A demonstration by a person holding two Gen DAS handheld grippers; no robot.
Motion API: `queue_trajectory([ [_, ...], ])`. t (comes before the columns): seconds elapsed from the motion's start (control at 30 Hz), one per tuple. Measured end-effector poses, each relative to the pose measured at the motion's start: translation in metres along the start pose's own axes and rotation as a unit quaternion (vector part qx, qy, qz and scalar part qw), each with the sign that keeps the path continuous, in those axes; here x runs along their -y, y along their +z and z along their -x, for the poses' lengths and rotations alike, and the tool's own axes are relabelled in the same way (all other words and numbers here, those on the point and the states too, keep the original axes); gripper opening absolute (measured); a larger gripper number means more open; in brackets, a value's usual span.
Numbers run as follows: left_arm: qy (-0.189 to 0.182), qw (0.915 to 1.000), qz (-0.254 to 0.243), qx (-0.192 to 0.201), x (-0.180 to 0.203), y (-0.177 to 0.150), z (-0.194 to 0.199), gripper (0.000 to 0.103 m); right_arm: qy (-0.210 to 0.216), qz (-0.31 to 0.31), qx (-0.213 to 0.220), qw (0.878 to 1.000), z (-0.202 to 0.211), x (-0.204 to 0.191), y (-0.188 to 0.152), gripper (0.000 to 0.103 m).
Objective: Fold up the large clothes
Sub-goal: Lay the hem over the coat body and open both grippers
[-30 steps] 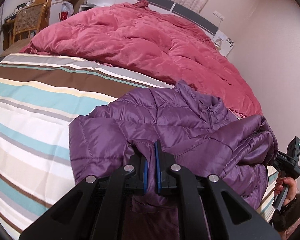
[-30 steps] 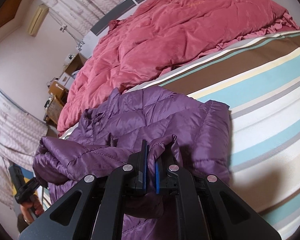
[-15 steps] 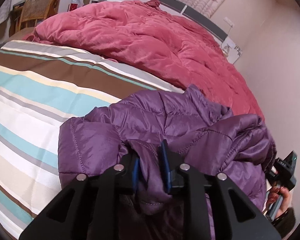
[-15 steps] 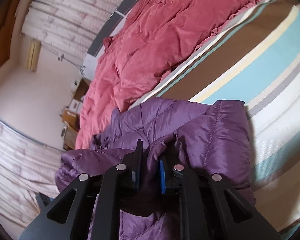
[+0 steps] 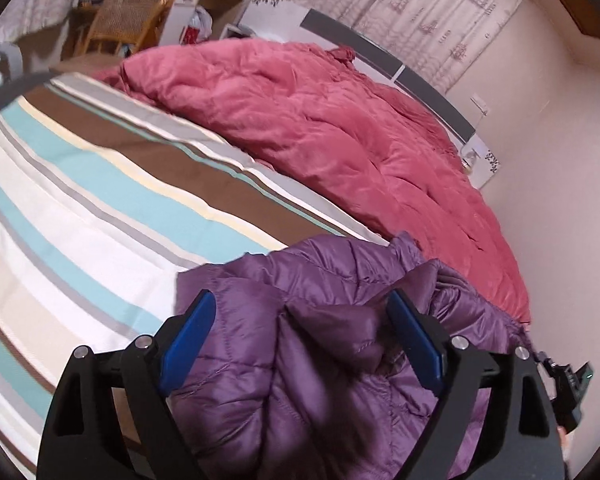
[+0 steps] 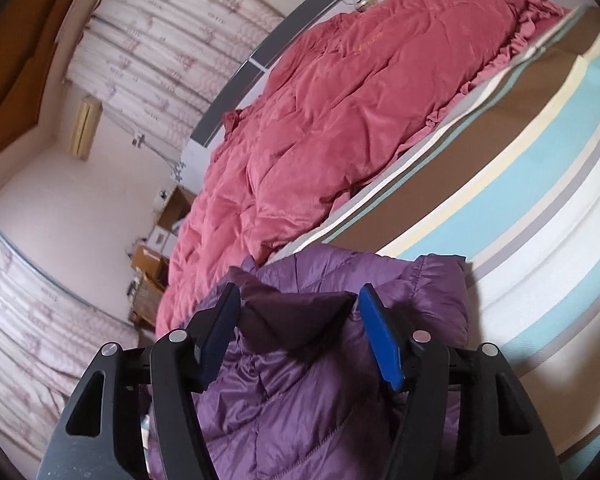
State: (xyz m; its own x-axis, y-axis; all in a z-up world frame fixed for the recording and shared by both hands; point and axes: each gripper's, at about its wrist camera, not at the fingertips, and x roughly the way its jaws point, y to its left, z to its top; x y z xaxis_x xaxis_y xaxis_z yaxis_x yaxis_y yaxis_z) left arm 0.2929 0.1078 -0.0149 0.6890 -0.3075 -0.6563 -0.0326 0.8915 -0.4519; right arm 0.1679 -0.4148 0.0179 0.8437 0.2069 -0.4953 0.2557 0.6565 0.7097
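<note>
A purple quilted down jacket [image 5: 332, 344] lies bunched on the striped bed sheet [image 5: 80, 208] near the bed's edge; it also shows in the right wrist view [image 6: 300, 380]. My left gripper [image 5: 300, 320] is open, its blue pads spread wide on either side of a raised fold of the jacket. My right gripper [image 6: 298, 312] is open too, with a dark fold of the jacket standing loose between its pads. The other gripper's black handle [image 5: 568, 388] shows at the lower right of the left wrist view.
A red quilted duvet [image 5: 340, 132] is heaped across the far half of the bed, just beyond the jacket. A wall [image 5: 560, 200] runs close along the jacket's side. A wicker chair and desk [image 5: 128, 20] stand past the bed. Cardboard boxes [image 6: 156, 248] sit by the wall.
Both grippers were shut on folds of the jacket; both have opened wide and let the fabric go. The jacket has settled lower on the sheet.
</note>
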Motion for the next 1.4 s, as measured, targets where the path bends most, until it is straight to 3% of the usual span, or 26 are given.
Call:
queue_trajectory([
  [0.1, 0.014, 0.9990, -0.026, 0.033, 0.010, -0.009, 0.013, 0.091, -0.024, 0.057, -0.017, 0.998, -0.005, -0.017, -0.006, 0.062],
  [0.23, 0.036, 0.9945, -0.063, 0.076, 0.026, -0.019, 0.026, 0.092, -0.078, 0.161, -0.026, 0.984, -0.016, -0.046, -0.018, 0.062],
  [0.3, 0.030, 0.9940, -0.080, 0.069, 0.034, -0.021, 0.025, 0.094, -0.086, 0.191, -0.019, 0.978, -0.018, -0.055, -0.021, 0.062],
  [0.43, 0.056, 0.9858, -0.157, 0.025, 0.062, -0.023, 0.001, 0.092, -0.128, 0.256, -0.044, 0.957, -0.039, -0.069, -0.029, 0.062],
  [0.53, 0.075, 0.9795, -0.186, -0.009, 0.076, -0.026, -0.017, 0.079, -0.178, 0.303, -0.077, 0.933, -0.061, -0.075, -0.038, 0.060],
  [0.57, 0.086, 0.9771, -0.193, -0.025, 0.078, -0.027, -0.026, 0.067, -0.189, 0.310, -0.083, 0.928, -0.066, -0.074, -0.040, 0.055],
  [0.6, 0.091, 0.9756, -0.195, -0.040, 0.078, -0.028, -0.035, 0.049, -0.195, 0.314, -0.088, 0.925, -0.070, -0.073, -0.042, 0.047],
  [0.67, 0.099, 0.9728, -0.201, -0.060, 0.079, -0.033, -0.046, 0.040, -0.211, 0.326, -0.094, 0.917, -0.080, -0.070, -0.046, 0.029],
  [0.7, 0.103, 0.9702, -0.211, -0.061, 0.081, -0.035, -0.050, 0.029, -0.216, 0.329, -0.094, 0.914, -0.083, -0.070, -0.048, 0.021],
  [0.77, 0.118, 0.9630, -0.234, -0.062, 0.088, -0.039, -0.052, 0.010, -0.225, 0.336, -0.096, 0.910, -0.089, -0.070, -0.049, 0.010],
  [0.8, 0.123, 0.9615, -0.239, -0.060, 0.091, -0.039, -0.051, 0.006, -0.230, 0.340, -0.093, 0.907, -0.091, -0.072, -0.048, 0.007],
  [0.87, 0.125, 0.9617, -0.238, -0.055, 0.095, -0.035, -0.047, 0.005, -0.233, 0.342, -0.083, 0.907, -0.091, -0.079, -0.044, 0.006],
  [0.97, 0.128, 0.9650, -0.224, -0.049, 0.094, -0.024, -0.048, 0.005, -0.226, 0.321, -0.063, 0.918, -0.086, -0.081, -0.032, 0.006],
  [1.07, 0.136, 0.9612, -0.233, -0.060, 0.093, -0.024, -0.061, 0.006, -0.224, 0.311, -0.069, 0.921, -0.094, -0.076, -0.030, 0.006],
  [1.2, 0.148, 0.9504, -0.266, -0.063, 0.094, -0.037, -0.076, 0.011, -0.234, 0.323, -0.072, 0.914, -0.105, -0.065, -0.042, 0.006],
  [1.4, 0.141, 0.9507, -0.273, -0.041, 0.089, -0.050, -0.082, 0.012, -0.247, 0.354, -0.048, 0.901, -0.114, -0.062, -0.057, 0.006],
])
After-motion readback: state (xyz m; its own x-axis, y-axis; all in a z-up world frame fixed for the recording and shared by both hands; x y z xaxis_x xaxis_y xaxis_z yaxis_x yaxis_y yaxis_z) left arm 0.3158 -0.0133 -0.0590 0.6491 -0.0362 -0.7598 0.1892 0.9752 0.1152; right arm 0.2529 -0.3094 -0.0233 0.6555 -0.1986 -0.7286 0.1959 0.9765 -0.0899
